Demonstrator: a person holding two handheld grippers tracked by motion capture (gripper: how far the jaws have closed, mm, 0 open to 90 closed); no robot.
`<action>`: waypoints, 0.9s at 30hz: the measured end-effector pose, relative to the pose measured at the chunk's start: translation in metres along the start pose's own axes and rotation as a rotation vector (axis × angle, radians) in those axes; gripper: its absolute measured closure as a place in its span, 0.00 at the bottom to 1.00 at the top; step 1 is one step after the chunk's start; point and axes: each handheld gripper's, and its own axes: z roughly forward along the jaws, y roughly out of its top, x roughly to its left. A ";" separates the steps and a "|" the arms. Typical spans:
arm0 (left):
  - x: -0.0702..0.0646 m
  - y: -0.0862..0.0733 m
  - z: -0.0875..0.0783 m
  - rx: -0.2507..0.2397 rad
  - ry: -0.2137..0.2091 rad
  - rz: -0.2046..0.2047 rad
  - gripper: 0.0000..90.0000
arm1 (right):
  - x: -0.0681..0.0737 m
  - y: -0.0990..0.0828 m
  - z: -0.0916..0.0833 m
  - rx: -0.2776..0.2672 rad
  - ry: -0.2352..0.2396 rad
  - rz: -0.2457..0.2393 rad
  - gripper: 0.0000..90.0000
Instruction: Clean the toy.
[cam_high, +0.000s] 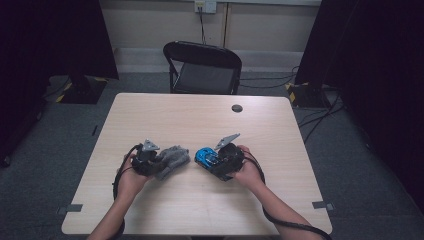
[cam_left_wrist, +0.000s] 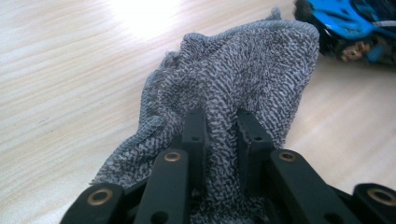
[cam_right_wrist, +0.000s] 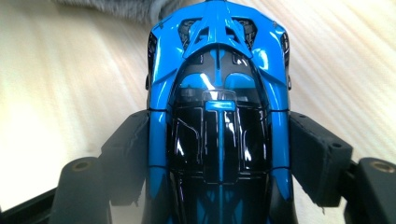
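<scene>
left gripper view: a soft, limp cloth (cam_left_wrist: 233, 84) on the desk (cam_left_wrist: 60, 70) is pinched by the left gripper (cam_left_wrist: 219, 128); the slick, rigid toy car (cam_right_wrist: 217, 121) is clamped at its flanks by the right gripper (cam_right_wrist: 219, 154).

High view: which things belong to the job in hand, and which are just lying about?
In hand:
grey knitted cloth, pinched in the left claw
blue toy car, clamped by the right claw

Lying about:
folding chair
dark round disc on the table
</scene>
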 end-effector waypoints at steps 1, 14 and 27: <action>-0.001 0.000 0.002 0.002 0.003 0.001 0.85 | -0.002 -0.001 0.002 0.012 0.016 0.003 0.32; -0.001 0.028 0.010 -0.055 0.062 0.000 0.88 | 0.018 0.010 -0.009 -0.018 0.071 -0.046 0.32; -0.035 0.055 0.025 -0.023 -0.048 0.097 0.91 | 0.032 0.023 -0.016 -0.052 0.073 -0.084 0.32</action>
